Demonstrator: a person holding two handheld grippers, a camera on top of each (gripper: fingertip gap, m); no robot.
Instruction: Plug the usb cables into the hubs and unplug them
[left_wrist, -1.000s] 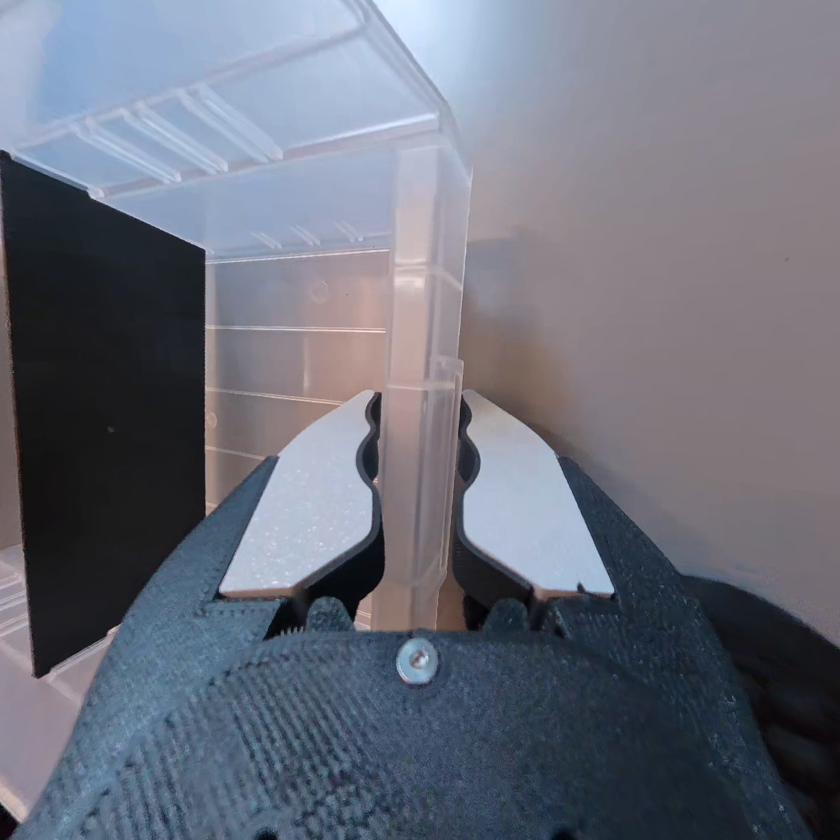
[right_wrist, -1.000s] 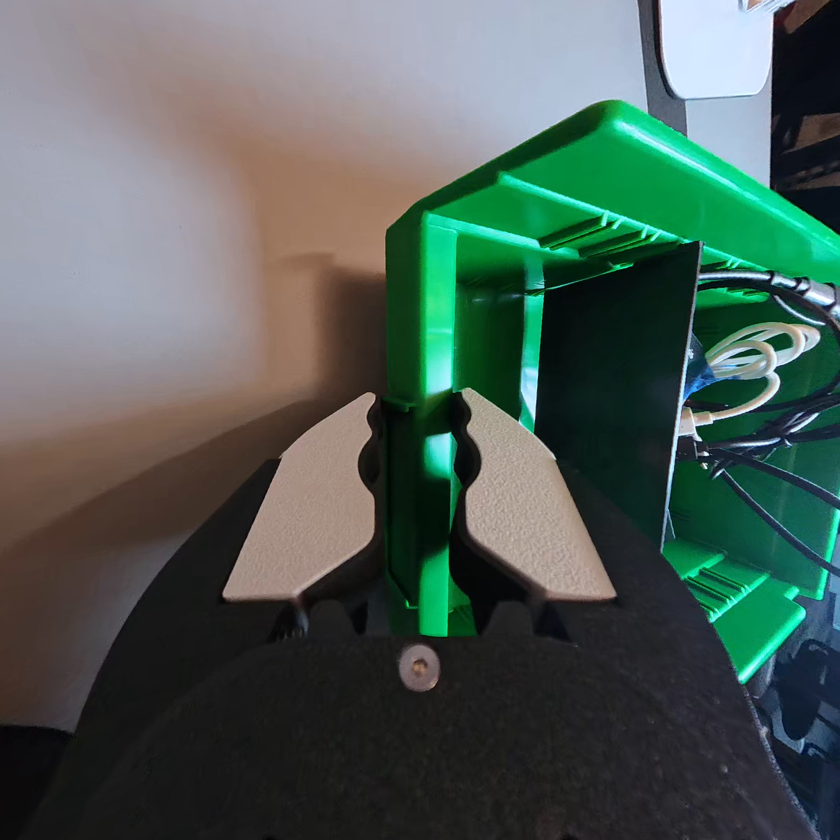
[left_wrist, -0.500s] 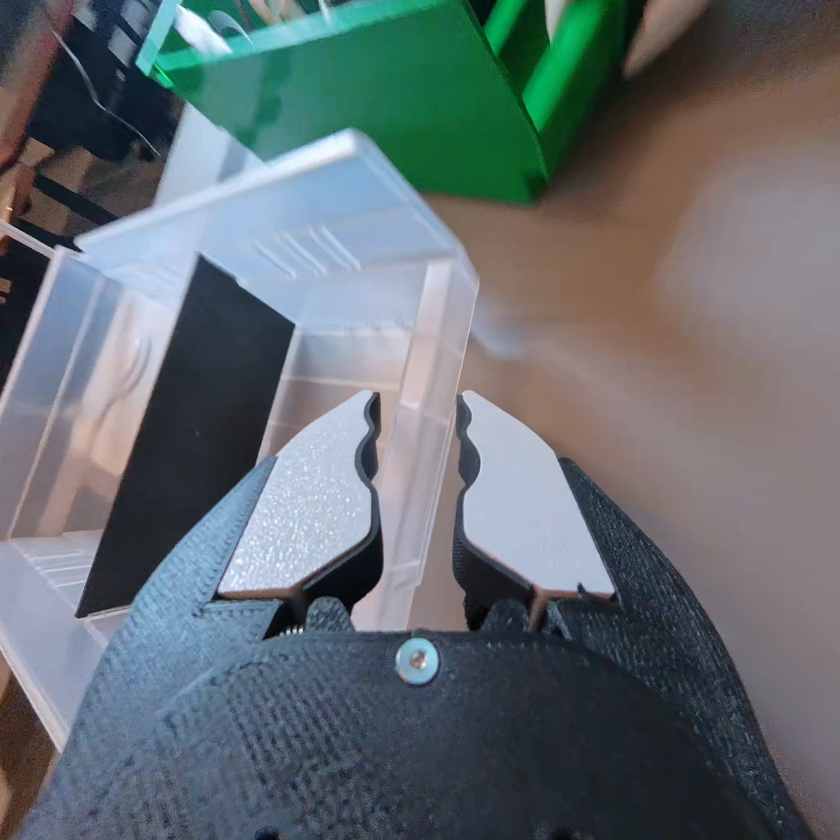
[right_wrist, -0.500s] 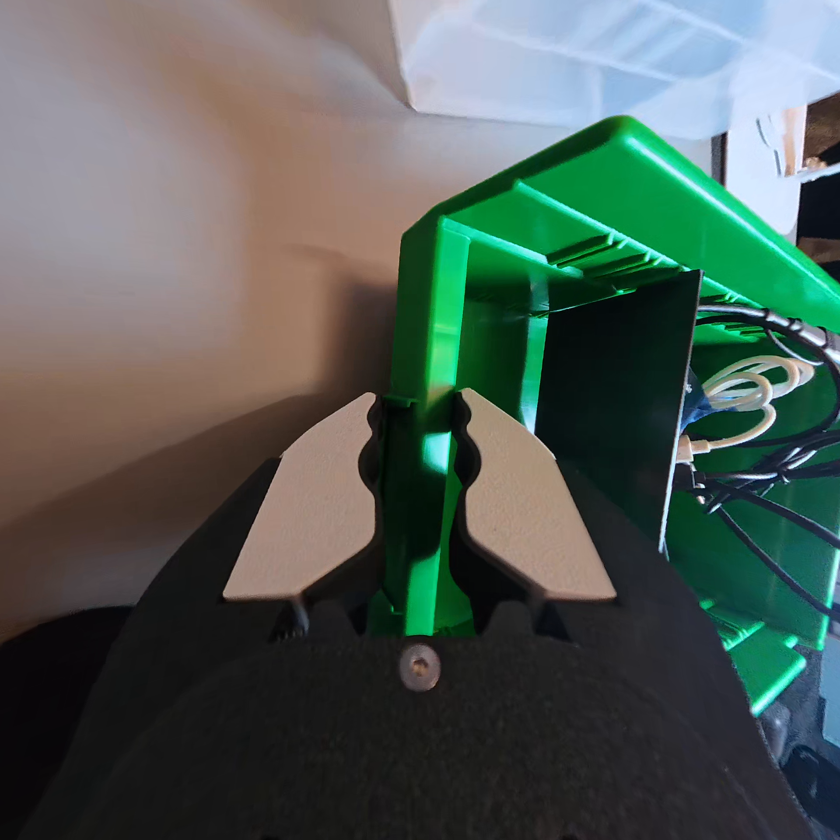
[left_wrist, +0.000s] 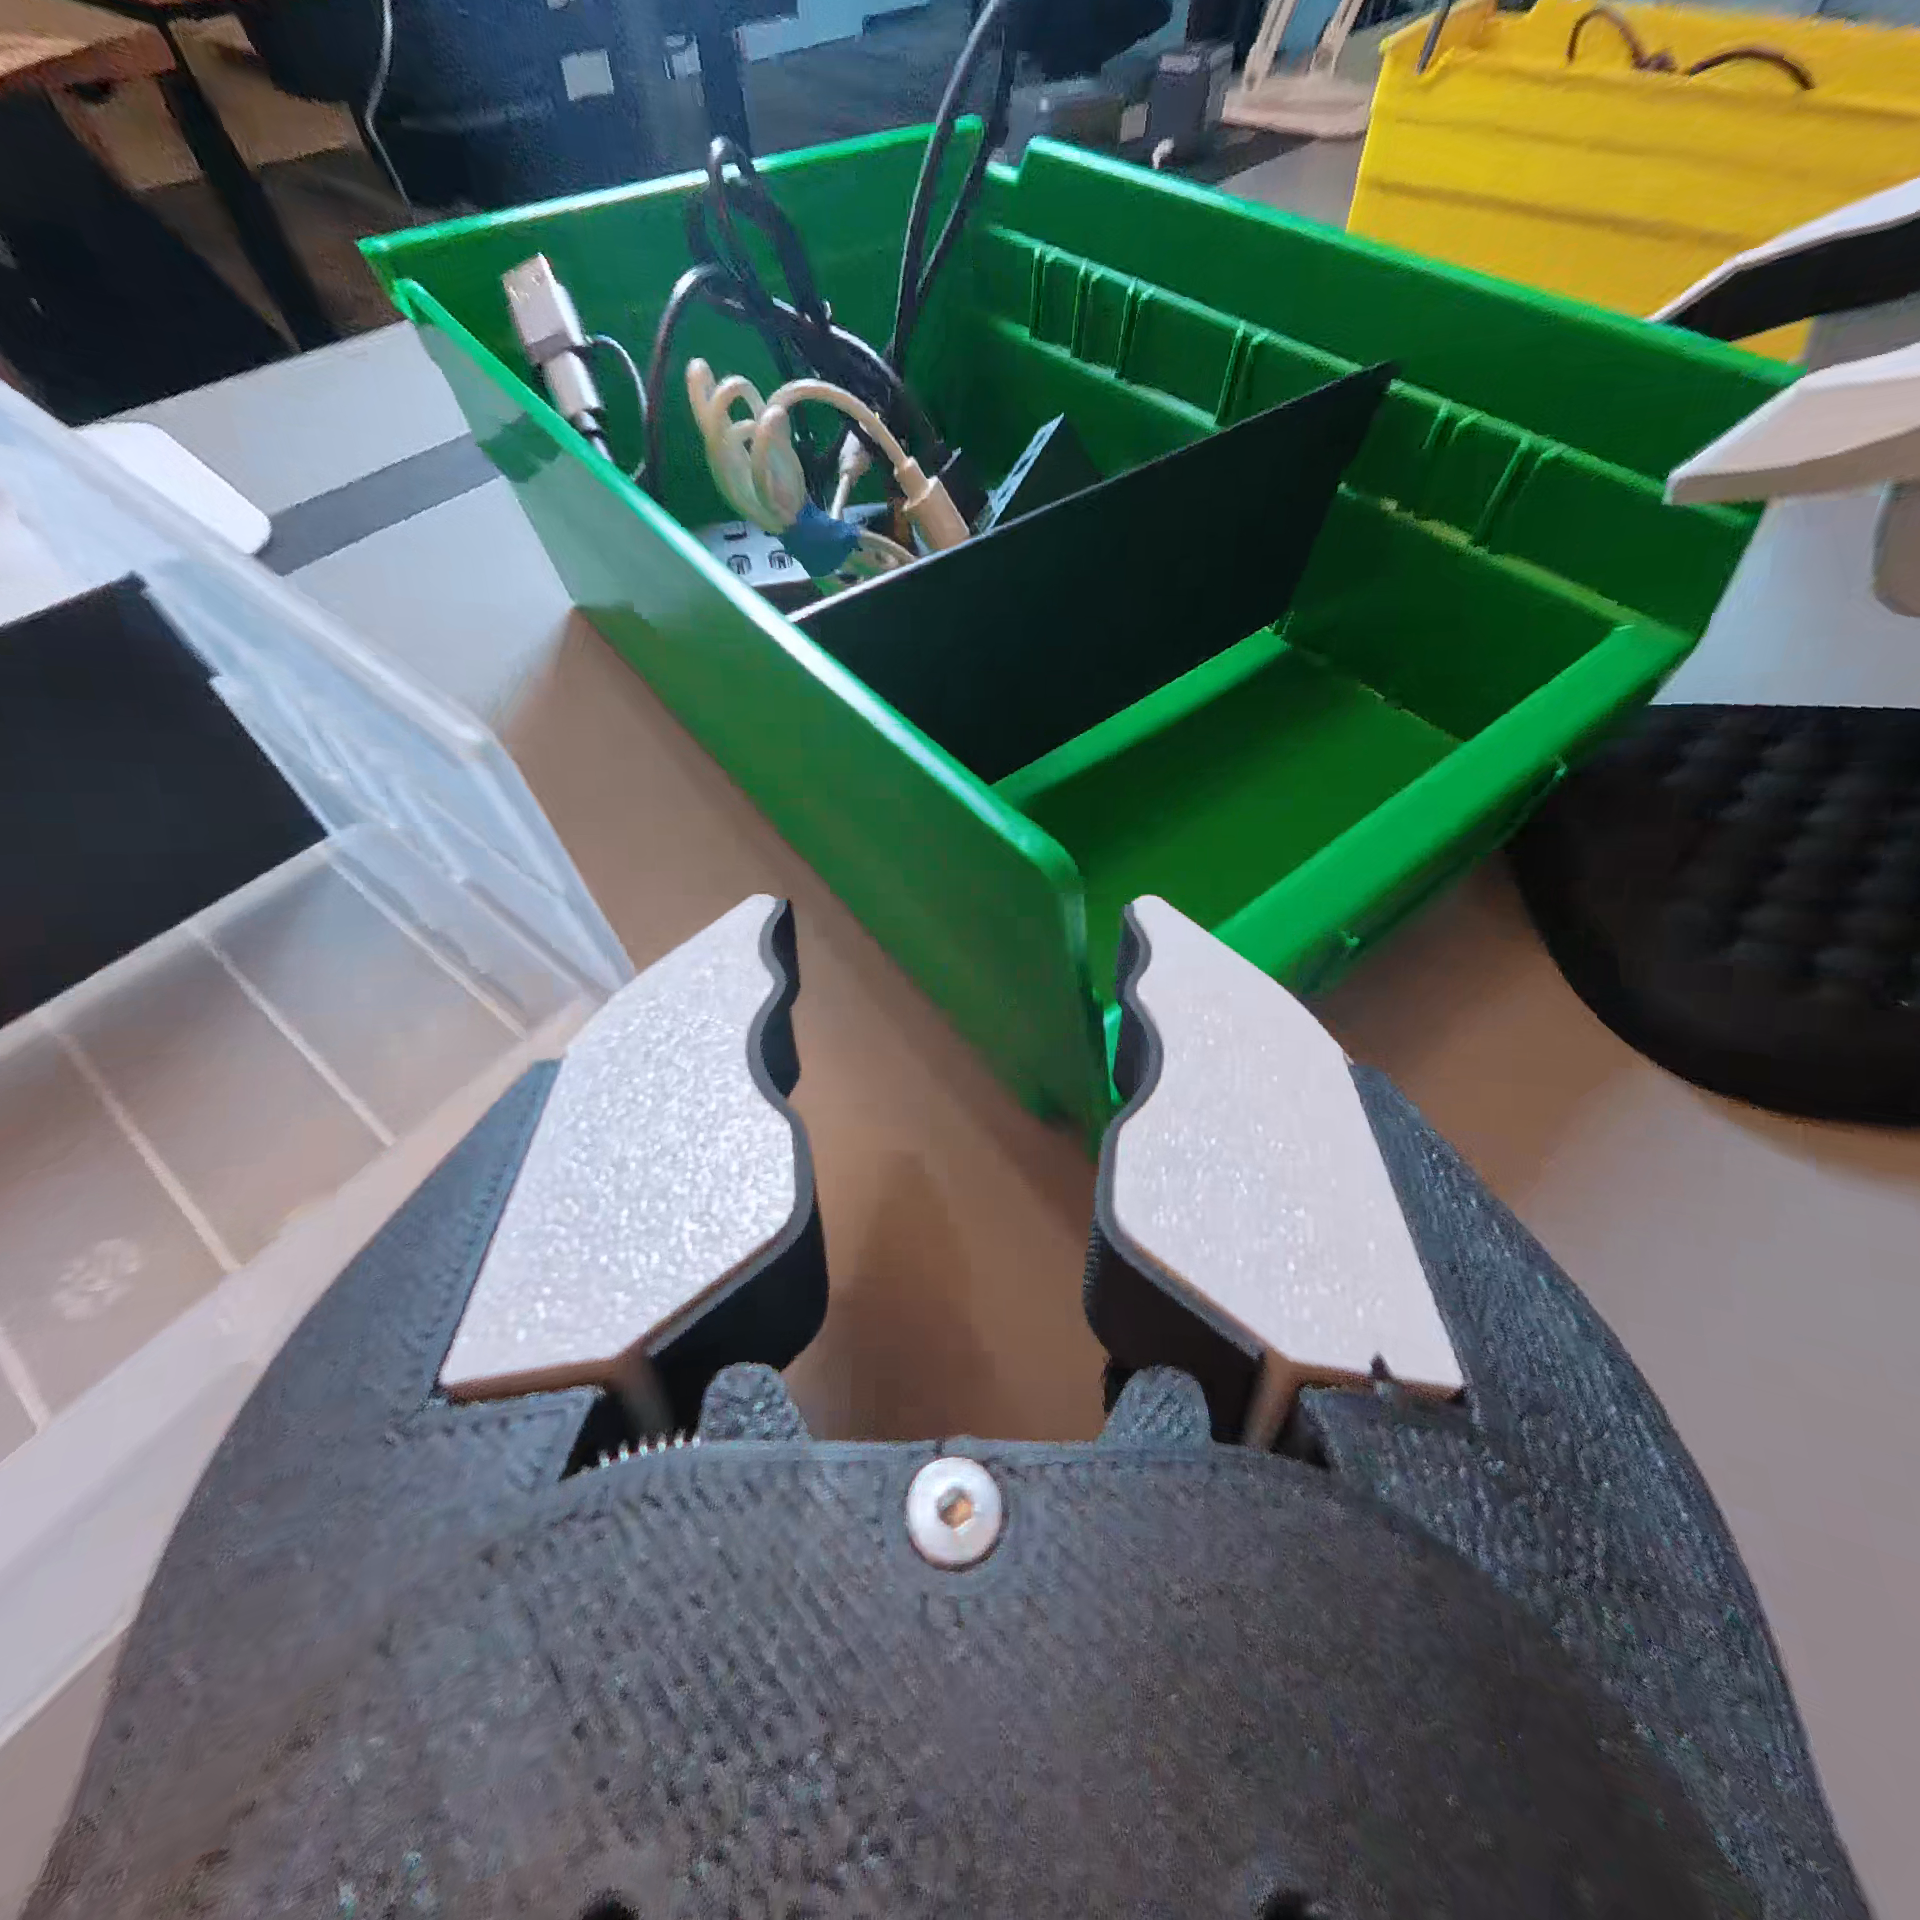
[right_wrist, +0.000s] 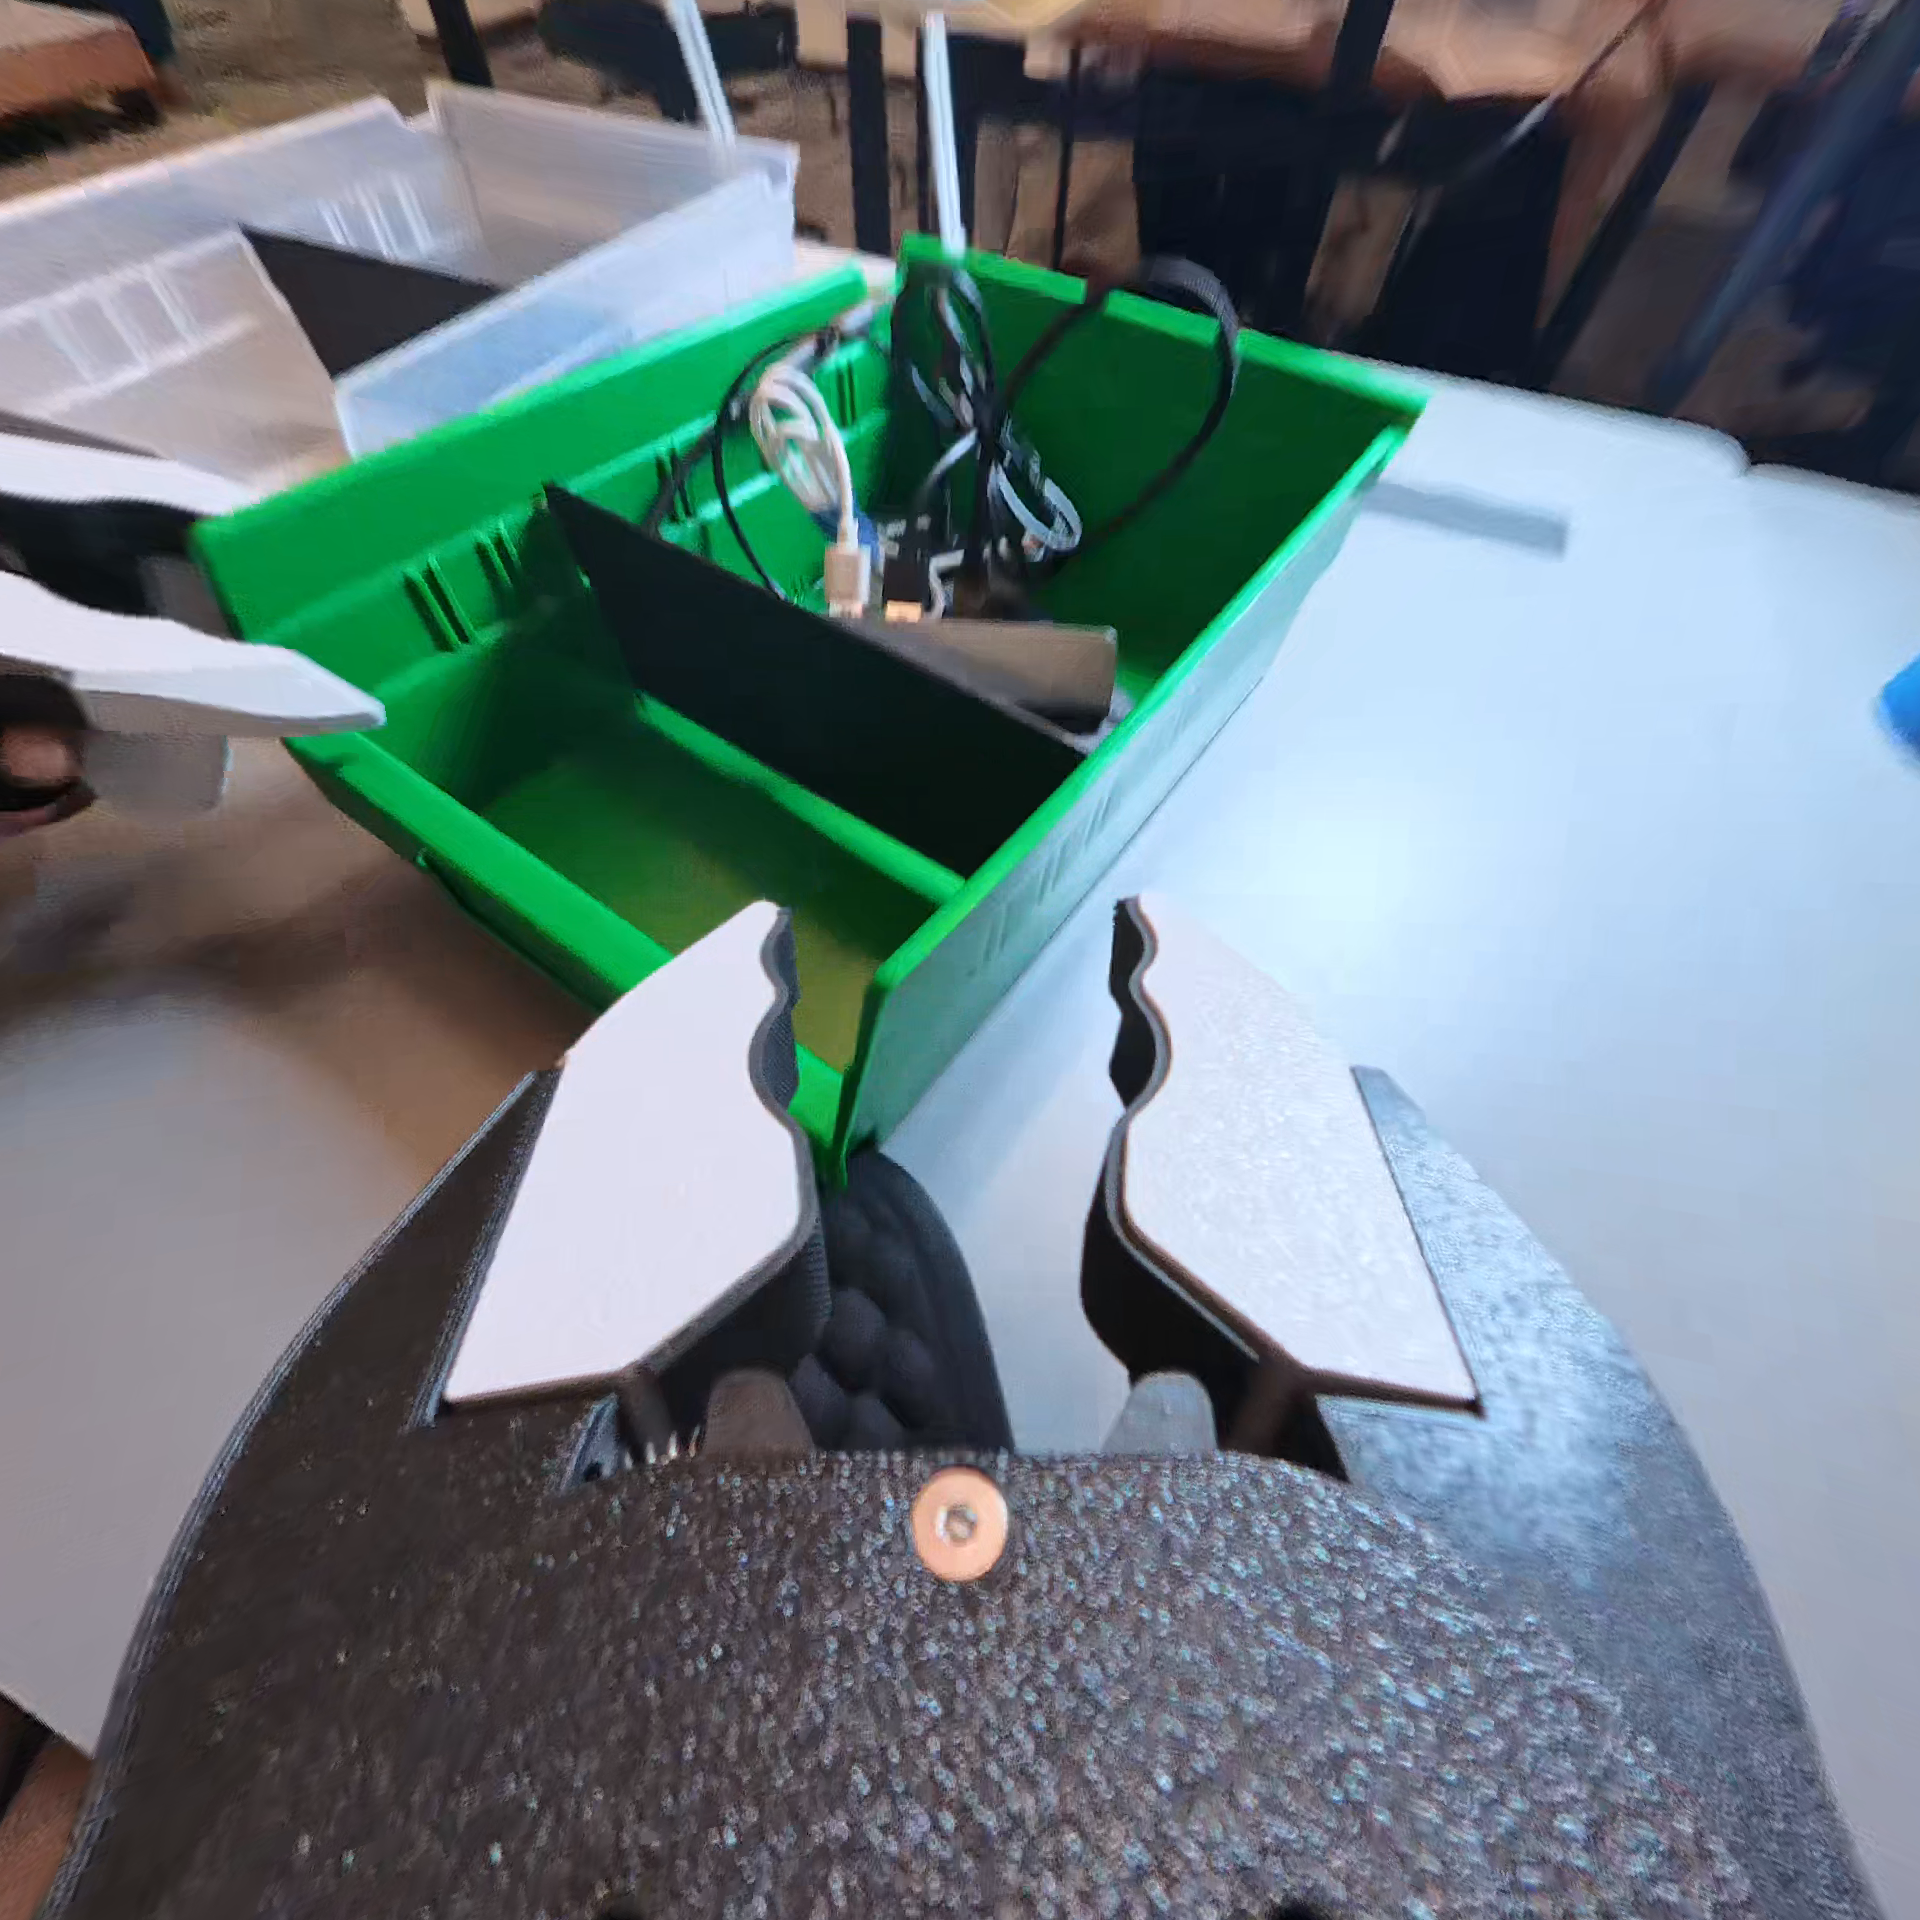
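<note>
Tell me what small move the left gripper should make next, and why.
Probably reach forward over the black divider into the green bin's far compartment. The left gripper is open and empty, and the cables and hub all lie there.

Green bin w/ black divider, cream+black cables.
</note>
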